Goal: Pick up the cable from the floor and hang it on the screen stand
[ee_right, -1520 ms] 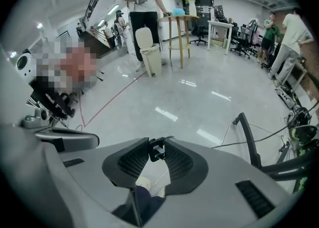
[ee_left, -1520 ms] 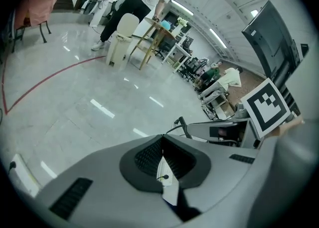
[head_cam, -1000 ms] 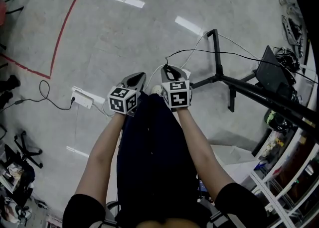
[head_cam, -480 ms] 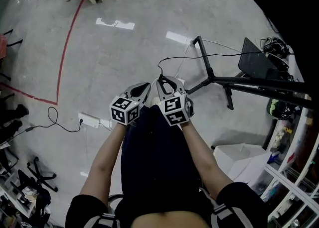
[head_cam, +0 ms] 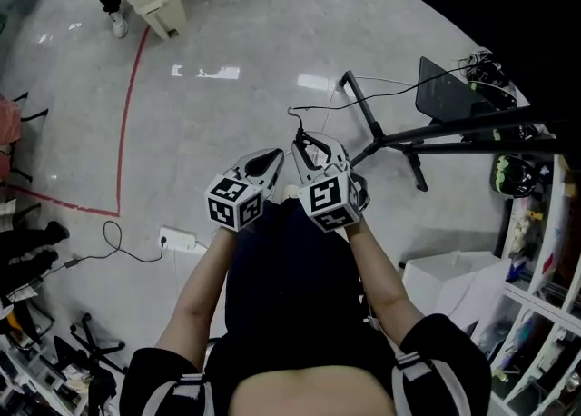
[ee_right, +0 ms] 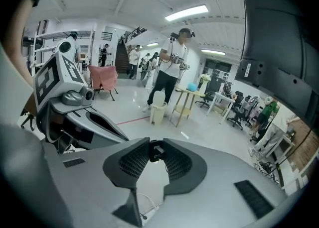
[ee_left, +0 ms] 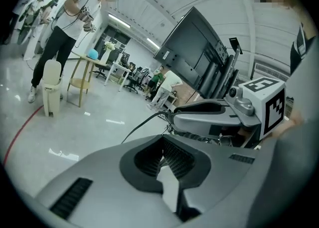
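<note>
The thin black cable's (head_cam: 313,108) far end was hidden behind a dark flat panel (head_cam: 449,92) (itself unidentified). The black metal screen stand (head_cam: 472,142) was cut off by the right edge. The small black piece (ee_right: 155,151) pinched by the right gripper (ee_right: 156,141) could not be identified.

Black short sleeves (head_cam: 154,378), white-striped cuffs (head_cam: 413,367)
</note>
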Motion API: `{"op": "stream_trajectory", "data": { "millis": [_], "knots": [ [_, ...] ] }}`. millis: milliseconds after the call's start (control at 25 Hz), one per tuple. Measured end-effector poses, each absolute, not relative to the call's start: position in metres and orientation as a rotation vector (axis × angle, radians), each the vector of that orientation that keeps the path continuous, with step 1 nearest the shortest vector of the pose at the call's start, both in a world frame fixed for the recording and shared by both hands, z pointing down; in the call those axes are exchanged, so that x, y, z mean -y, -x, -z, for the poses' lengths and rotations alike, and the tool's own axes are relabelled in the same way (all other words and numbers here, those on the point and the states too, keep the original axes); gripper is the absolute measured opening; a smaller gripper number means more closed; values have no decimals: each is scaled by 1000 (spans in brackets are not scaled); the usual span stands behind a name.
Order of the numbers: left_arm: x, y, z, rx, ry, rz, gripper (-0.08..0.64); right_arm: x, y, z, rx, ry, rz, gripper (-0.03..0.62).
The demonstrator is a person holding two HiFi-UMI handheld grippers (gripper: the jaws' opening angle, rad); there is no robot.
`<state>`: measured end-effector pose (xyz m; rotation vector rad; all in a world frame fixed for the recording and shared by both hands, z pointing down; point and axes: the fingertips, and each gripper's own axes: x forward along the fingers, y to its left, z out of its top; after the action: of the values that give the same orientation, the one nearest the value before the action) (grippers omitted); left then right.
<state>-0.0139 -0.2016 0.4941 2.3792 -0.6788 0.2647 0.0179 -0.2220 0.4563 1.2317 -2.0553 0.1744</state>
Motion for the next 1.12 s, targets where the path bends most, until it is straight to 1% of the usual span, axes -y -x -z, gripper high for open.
{"op": "stream_trajectory", "data": {
  "millis": [440, 680, 1120],
  "knots": [
    [203, -11, -436, 545, -2522, -222, 8, 220, -33, -390, 2010, -1338, 2, 101],
    [206, -41, -410, 427, -2608, -230, 8, 225, -62, -353, 1952, -1447, 64, 101],
    [193, -102, -384, 197, -2687, -234, 8, 210, -120, -313, 1815, -1636, 105, 103]
  ]
}}
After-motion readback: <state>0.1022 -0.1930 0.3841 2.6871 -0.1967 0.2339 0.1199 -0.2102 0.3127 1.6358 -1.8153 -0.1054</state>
